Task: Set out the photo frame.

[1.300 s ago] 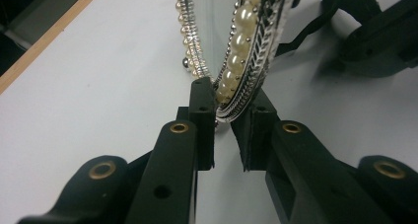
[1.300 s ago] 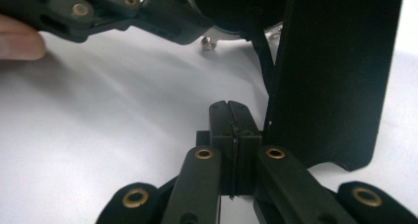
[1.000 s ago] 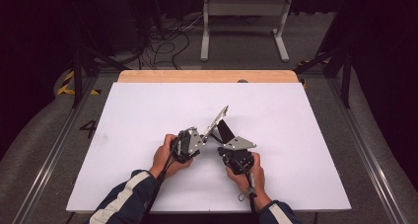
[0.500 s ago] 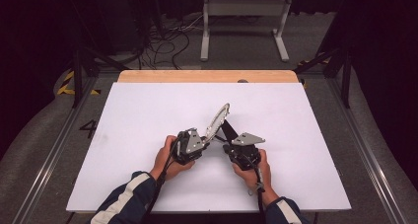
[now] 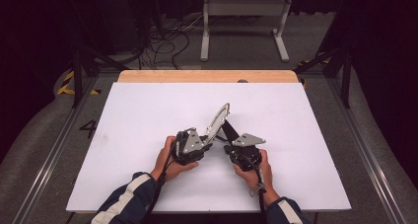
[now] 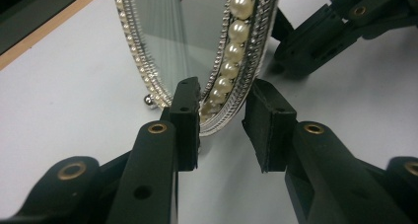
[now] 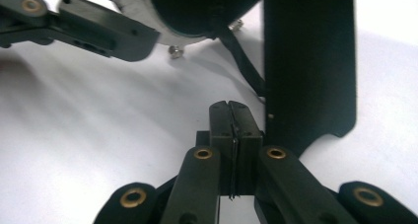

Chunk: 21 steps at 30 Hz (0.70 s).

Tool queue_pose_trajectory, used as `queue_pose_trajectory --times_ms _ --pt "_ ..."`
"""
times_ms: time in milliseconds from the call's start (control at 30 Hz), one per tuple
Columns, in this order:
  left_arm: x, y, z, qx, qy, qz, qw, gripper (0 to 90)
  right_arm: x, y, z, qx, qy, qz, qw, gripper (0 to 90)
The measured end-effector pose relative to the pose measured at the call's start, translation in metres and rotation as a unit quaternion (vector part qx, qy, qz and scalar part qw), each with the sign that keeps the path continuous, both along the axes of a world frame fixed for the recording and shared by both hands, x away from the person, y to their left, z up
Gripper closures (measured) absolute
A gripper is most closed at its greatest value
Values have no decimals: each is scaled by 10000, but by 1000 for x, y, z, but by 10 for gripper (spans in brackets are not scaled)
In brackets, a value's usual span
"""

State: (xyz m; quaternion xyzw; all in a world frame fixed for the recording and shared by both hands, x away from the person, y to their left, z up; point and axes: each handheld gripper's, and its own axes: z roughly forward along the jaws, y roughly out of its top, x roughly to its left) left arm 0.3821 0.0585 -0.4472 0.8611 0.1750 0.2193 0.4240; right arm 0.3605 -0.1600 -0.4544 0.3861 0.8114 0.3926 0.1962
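An oval mirror [image 5: 217, 121] stands tilted near the middle of the white counter [image 5: 148, 115], just in front of the person's two hands. Its frame is silver, set with a row of small sparkling stones along the outer edge and a string of round cream pearls [image 6: 230, 61] inside that; the glass reflects pale streaks. In the right gripper view its back is dark, with a black flat stand [image 7: 310, 61] reaching down to the counter and small silver ball feet [image 7: 173, 52] at the lower rim.

The left gripper [image 6: 222, 120] has its jaws around the mirror's lower edge. They have just been opening: one pad sits against the frame's face while the other stands clear of it, so the frame lies between them without being pinched. The right gripper [image 7: 230, 118] has its jaws pressed fully together, holding nothing, just beside the stand's foot.
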Motion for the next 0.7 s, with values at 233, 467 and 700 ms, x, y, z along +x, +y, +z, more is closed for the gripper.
queue_pose_trajectory --times_ms 233,467,700 --pt "5 0 -4 38 31 45 10000 693 2 3 -7 -148 10 -15 9999 895" --pt "6 -2 -4 149 -104 -9 9998 705 2 2 -6 -162 -38 -91 9998 900" --pt "5 0 -3 226 -215 -147 9994 715 2 2 -6 -201 -50 -118 9997 900"
